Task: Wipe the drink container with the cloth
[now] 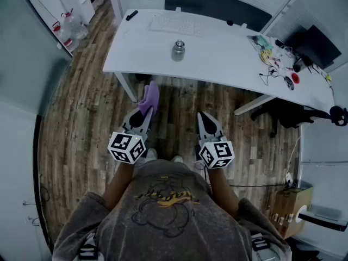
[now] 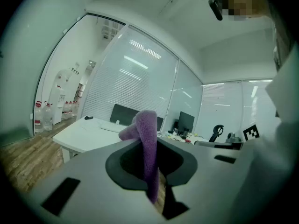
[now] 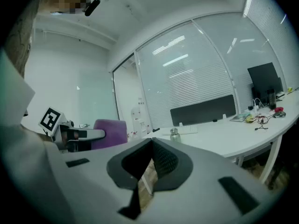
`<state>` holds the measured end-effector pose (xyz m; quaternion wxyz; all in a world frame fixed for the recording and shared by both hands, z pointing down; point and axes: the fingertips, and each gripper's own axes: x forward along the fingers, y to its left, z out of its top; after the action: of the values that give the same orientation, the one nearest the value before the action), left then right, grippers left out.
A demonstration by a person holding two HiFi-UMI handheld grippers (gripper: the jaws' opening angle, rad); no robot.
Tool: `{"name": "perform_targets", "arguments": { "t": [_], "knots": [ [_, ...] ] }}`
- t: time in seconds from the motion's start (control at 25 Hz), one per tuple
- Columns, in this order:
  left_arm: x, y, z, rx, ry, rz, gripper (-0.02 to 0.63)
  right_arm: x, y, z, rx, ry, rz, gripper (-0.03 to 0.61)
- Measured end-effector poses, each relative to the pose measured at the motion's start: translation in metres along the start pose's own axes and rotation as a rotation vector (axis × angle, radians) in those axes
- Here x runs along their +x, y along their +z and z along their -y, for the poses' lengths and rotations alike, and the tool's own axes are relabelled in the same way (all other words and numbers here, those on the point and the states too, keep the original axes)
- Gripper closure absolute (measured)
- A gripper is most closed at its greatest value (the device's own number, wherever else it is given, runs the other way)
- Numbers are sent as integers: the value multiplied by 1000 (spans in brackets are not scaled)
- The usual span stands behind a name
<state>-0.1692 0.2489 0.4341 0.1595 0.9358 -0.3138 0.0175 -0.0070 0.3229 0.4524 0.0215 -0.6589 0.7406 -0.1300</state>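
A small metal drink container [image 1: 178, 50] stands upright on the white desk [image 1: 217, 48], ahead of me and out of reach; it also shows small in the right gripper view [image 3: 174, 135]. My left gripper [image 1: 142, 115] is shut on a purple cloth [image 1: 149, 98], which sticks out past its tips toward the desk. In the left gripper view the cloth [image 2: 147, 143] stands pinched between the jaws. My right gripper [image 1: 204, 117] is shut with nothing in it, level beside the left one. The cloth [image 3: 110, 132] shows at the left of the right gripper view.
A keyboard [image 1: 175, 24] lies behind the container. Cables and small items [image 1: 277, 58] clutter the desk's right end, next to a dark monitor [image 1: 315, 45]. A black chair [image 1: 288, 113] stands at the right. Water bottles [image 1: 68, 29] line the far left wall. Wooden floor lies between me and the desk.
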Motion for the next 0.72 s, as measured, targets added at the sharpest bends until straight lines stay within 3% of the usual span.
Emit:
{"name": "perform_targets", "arguments": {
  "t": [0.72],
  "knots": [
    [23,-20,32,-4,77,44,563,-22,-21,48,17,91,-54,581]
  ]
}}
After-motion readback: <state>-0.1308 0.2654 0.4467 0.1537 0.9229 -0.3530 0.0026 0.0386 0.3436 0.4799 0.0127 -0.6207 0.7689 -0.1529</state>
